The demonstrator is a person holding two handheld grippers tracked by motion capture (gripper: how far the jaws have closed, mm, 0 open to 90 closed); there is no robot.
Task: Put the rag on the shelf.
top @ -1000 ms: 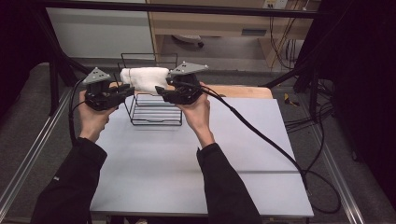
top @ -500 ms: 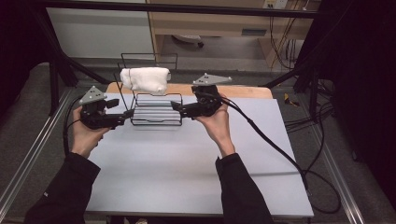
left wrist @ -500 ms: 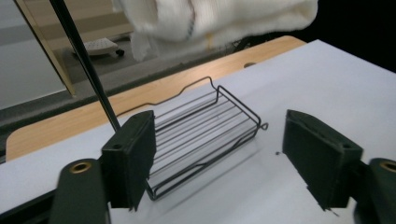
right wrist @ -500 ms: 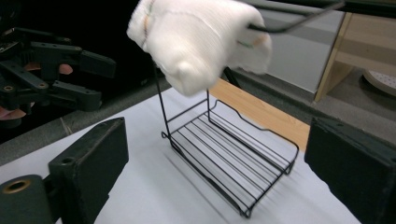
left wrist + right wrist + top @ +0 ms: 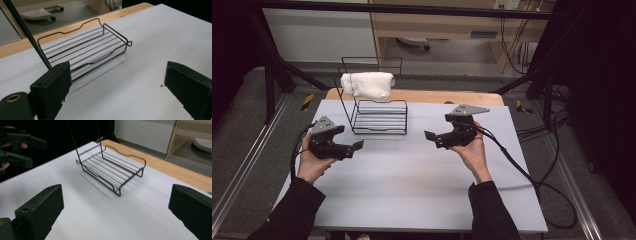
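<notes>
White cloth (image 5: 367,86) left on rack (image 5: 379,117); both tools (image 5: 354,148) (image 5: 433,137) released, lowered, apparently clear.

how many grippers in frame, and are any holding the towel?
2. Left gripper sits left of the wire rack, right gripper to its right; both have just been opening, nothing between the jaws. The white towel hangs on the rack's top bar.
</notes>
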